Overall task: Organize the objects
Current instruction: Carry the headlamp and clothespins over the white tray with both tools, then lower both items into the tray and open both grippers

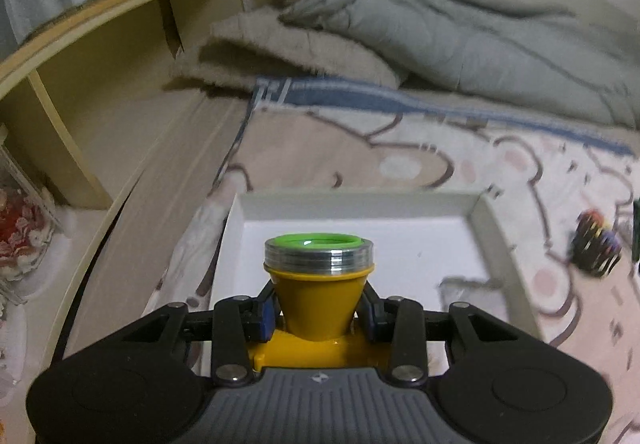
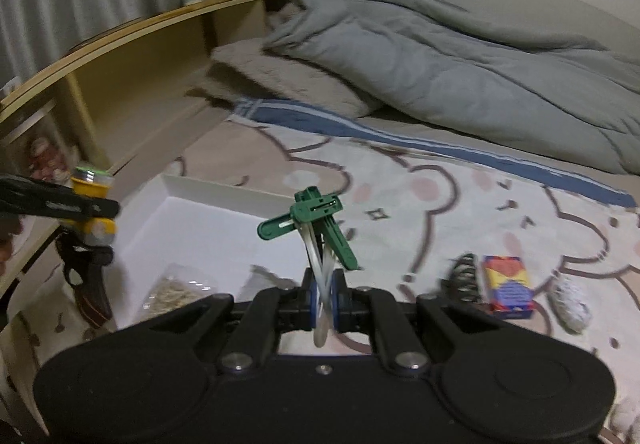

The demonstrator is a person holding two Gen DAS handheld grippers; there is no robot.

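My left tongs (image 1: 318,318) were closed on the narrow neck of a yellow flashlight (image 1: 318,294). Its long axis ran straight out along the tongs and its green-ringed lens faced away from me. Just past the lens lay the white tray (image 1: 494,240), open side up on the bed, so the flashlight already hung over the tray's near part. From that hand the drop point lay straight ahead and below, and I judged the next move to need a lowering more than a reach.

My right tongs (image 2: 325,304) were pinched fully together on pale elastic bands fixed to a green plastic slingshot (image 2: 316,222), which stood up and away from the tips. The tray's floor (image 2: 208,232) lay ahead and to the left of it, with a clear packet of pale bits (image 2: 176,290) resting in the near corner. Both tongs pointed steeply down toward the bed.

Further right on the patterned bedsheet (image 2: 460,196) lay a small colourful box (image 2: 508,286), outside the tray, nearer my right hand than my left. Beyond that lay the grey quilt (image 2: 460,64).
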